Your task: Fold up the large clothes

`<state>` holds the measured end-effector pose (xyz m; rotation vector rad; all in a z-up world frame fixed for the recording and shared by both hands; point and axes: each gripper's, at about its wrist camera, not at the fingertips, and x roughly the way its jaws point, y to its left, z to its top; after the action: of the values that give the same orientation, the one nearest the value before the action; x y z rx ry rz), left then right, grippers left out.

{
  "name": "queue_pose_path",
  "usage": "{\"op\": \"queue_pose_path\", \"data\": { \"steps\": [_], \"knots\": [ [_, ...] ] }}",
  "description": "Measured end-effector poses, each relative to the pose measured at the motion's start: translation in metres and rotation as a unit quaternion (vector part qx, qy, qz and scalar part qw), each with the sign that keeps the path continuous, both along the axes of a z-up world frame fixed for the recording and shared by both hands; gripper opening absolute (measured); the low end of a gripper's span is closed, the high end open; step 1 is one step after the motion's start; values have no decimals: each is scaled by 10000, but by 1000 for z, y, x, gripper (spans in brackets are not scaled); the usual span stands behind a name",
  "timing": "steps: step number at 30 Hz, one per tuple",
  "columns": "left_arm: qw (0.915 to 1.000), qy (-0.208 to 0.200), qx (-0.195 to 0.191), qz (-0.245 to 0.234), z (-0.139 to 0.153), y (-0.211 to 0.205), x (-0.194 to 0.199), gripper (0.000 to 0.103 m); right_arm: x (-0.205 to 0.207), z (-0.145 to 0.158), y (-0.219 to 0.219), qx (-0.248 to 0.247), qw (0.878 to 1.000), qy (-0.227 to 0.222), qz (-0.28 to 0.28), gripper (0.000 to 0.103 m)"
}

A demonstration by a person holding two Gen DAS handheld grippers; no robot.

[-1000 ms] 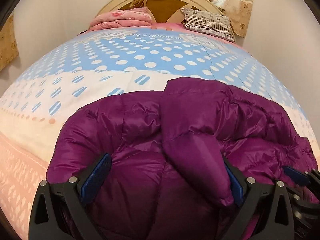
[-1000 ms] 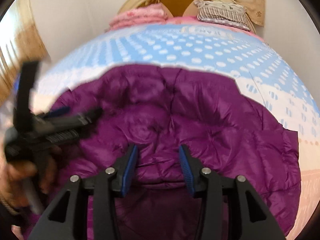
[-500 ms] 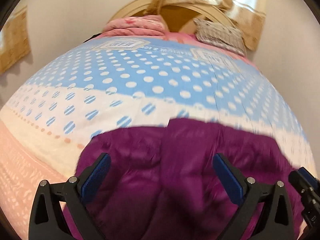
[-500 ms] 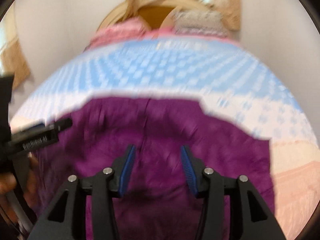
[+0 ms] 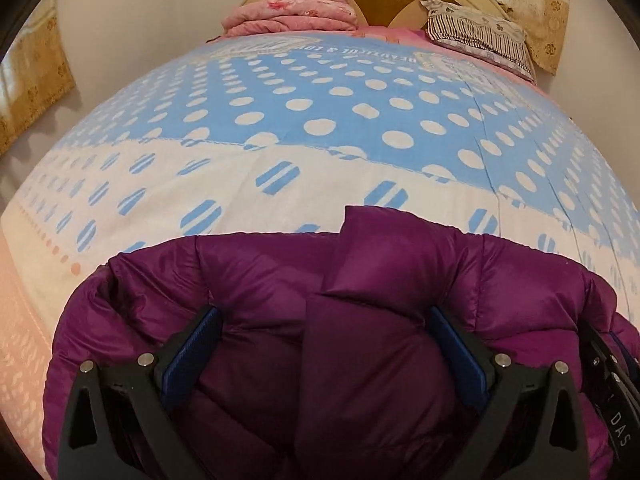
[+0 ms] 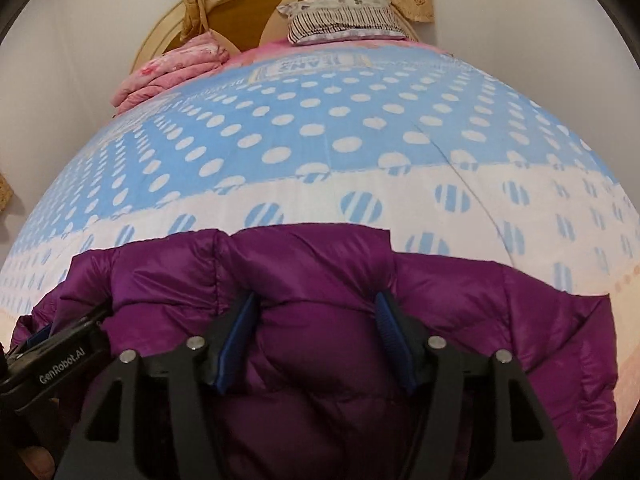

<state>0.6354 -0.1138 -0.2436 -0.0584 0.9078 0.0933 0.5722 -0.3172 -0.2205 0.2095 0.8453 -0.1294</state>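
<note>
The purple down jacket (image 5: pixel 360 320) lies bunched at the near edge of the bed (image 5: pixel 120 184), its far hem reaching only to the white band of the bedspread. The left gripper (image 5: pixel 324 344) stands wide open with the puffy fabric bulging up between its blue pads; whether they press it cannot be told. The right gripper (image 6: pixel 316 332) is opening, a quilted fold of the jacket sitting between its pads (image 6: pixel 236 332), with no firm pinch visible. At the left of the right wrist view the other tool's body reads "GenRobot.AI" (in the left wrist view the neighbouring tool shows only "DAS").

Beyond the jacket the bedspread runs open and flat through its blue dotted stretch toward the far edge. Printed lettering there is upside down and too small to read. At the headboard (image 6: pixel 240 12) a folded pink quilt (image 5: pixel 296 14) sits in the far left corner and a striped pillow (image 5: pixel 476 30) in the far right.
</note>
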Motion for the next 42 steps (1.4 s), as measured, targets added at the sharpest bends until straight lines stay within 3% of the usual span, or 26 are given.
{"op": "queue_pose_path", "data": {
  "steps": [8,11,15,17,20,22,28,42],
  "knots": [
    [10000,71,47,0,-1,-4,6,102,20,-5,15,-420,9989,204,58,69],
    [9998,162,94,3,20,5,-6,102,16,4,16,-556,9980,293,96,64],
    [9979,-337,-409,-369,49,22,-63,102,-41,44,30,-311,9986,-285,325,66],
    [9972,-398,-284,-571,43,19,-87,102,-71,50,47,-364,9959,-448,692,71],
    [9969,-133,234,-745,15,3,-90,102,-85,18,65,-633,9926,-47,1036,72],
    [9967,-75,319,-737,6,-2,-84,102,-82,-3,60,-673,9936,104,899,71],
    [9951,-175,646,-722,1,-13,-82,102,-73,-11,59,-748,9940,101,796,74],
    [9957,-179,534,-731,-1,-7,-85,102,-75,-13,57,-798,9939,-1,765,75]
  ]
}}
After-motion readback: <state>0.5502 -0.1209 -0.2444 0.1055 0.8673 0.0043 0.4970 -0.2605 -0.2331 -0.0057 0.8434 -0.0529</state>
